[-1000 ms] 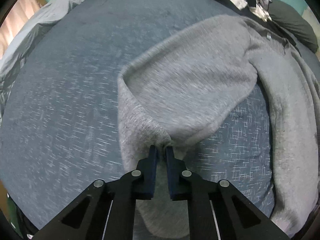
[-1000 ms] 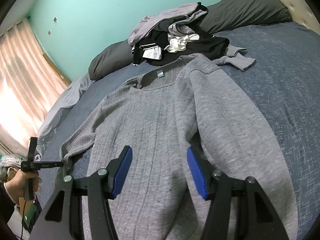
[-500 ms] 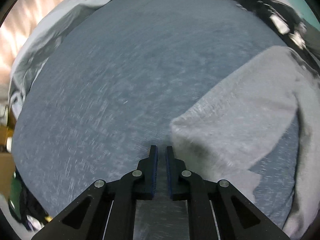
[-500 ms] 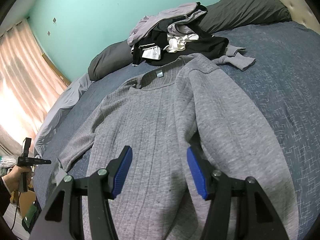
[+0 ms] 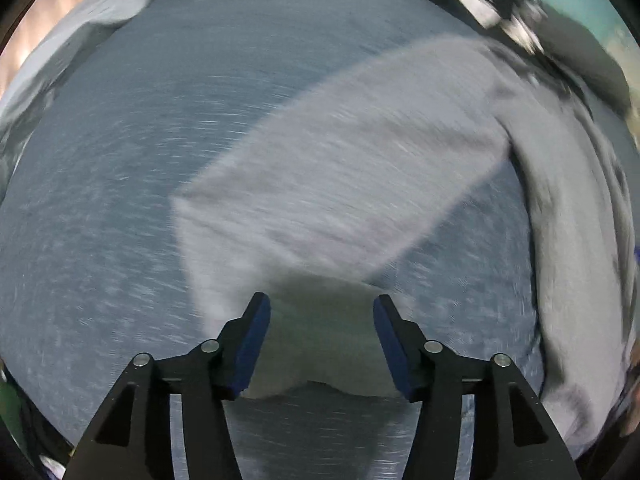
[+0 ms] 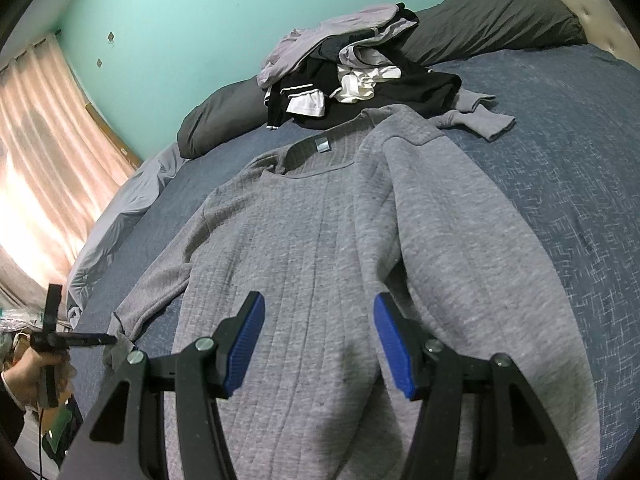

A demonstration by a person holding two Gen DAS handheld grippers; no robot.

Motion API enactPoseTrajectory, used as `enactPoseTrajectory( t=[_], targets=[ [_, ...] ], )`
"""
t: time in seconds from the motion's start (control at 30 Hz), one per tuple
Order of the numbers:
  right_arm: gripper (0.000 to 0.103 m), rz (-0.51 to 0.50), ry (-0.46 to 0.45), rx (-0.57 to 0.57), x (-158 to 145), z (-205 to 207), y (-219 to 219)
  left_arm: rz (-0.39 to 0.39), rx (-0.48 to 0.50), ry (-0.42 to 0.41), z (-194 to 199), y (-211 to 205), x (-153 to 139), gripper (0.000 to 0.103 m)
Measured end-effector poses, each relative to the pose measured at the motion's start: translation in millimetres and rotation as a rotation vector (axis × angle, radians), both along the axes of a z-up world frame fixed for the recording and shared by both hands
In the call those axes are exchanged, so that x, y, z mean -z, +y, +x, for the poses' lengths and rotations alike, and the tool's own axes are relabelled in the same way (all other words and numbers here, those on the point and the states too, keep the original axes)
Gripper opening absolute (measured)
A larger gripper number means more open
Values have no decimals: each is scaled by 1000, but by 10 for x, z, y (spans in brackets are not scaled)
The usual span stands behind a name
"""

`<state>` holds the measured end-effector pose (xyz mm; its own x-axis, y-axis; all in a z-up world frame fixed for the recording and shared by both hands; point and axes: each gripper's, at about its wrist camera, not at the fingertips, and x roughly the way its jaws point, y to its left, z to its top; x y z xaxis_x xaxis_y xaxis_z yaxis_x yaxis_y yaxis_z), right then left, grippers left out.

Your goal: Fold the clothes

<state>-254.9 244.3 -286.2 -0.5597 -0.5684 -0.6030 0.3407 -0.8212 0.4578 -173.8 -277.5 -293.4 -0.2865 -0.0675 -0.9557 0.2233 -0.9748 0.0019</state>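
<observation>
**A:** So, what changed on your side just now?

**B:** My left gripper (image 5: pixel 322 312) was pinched tight on the sleeve cuff (image 5: pixel 316 344) a second ago; now its jaws stand wide apart and hold nothing. The cuff lies on the blue bedspread (image 5: pixel 120 200) between the blue pads, with the sleeve (image 5: pixel 340 184) stretched out sideways from the body. That view is blurred, so I can't say whether the pads touch the cloth.

**A:** And the right?

**B:** The right gripper (image 6: pixel 318 340) has kept still, jaws wide, empty, hovering over the lower front of the grey sweater (image 6: pixel 304 248), which lies face up on the bed. Its far sleeve is already folded across the chest.

**A:** Meaning?

**B:** I judge the near sleeve has been pulled straight and let go, ready to be folded in. The clothes pile (image 6: pixel 352 68) waits beyond the collar.
</observation>
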Motion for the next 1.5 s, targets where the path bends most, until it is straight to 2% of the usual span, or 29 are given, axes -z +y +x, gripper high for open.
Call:
enactPoseTrajectory(
  t=[0.13,0.3,0.33,0.37,0.43,0.47,0.53,0.7,0.93,1.0,1.07,1.23,1.33,1.4,1.5],
  targets=[
    [58,-8,4,1,-20,-3,20,-84,122,-62,-34,360,190,63],
    [58,-18,7,5,-43,2,46,-149,187,-88,-16,467,348,62],
    [58,-20,6,6,-45,1,49,-161,194,-87,-11,466,357,57],
    [58,-23,5,6,-45,1,51,-170,201,-86,-6,465,361,45],
    [58,-26,3,6,-44,-2,52,-180,218,-81,6,463,351,30],
    [58,-26,3,6,-44,-2,52,-180,226,-77,13,457,335,16],
    [58,-25,5,5,-47,5,46,-197,230,-64,31,432,277,7],
    [58,-26,8,5,-53,11,48,-193,178,-2,128,196,38,5],
    [58,-20,11,8,-55,15,37,-174,-8,81,398,-385,-341,4],
    [58,-17,11,5,-54,19,22,-163,-64,89,457,-642,-391,4],
    [58,-14,10,0,-54,24,2,-155,-112,88,687,-814,-494,4],
    [58,2,19,-6,-94,64,-9,-160,-215,44,993,-1172,-519,5],
    [58,21,30,-1,-126,106,-2,-135,-284,18,1121,-1379,-500,7],
    [58,25,31,3,-151,123,15,-125,-295,25,1176,-1422,-512,9],
    [58,27,31,12,-198,148,51,-115,-295,40,1251,-1436,-544,27]
  ],
)
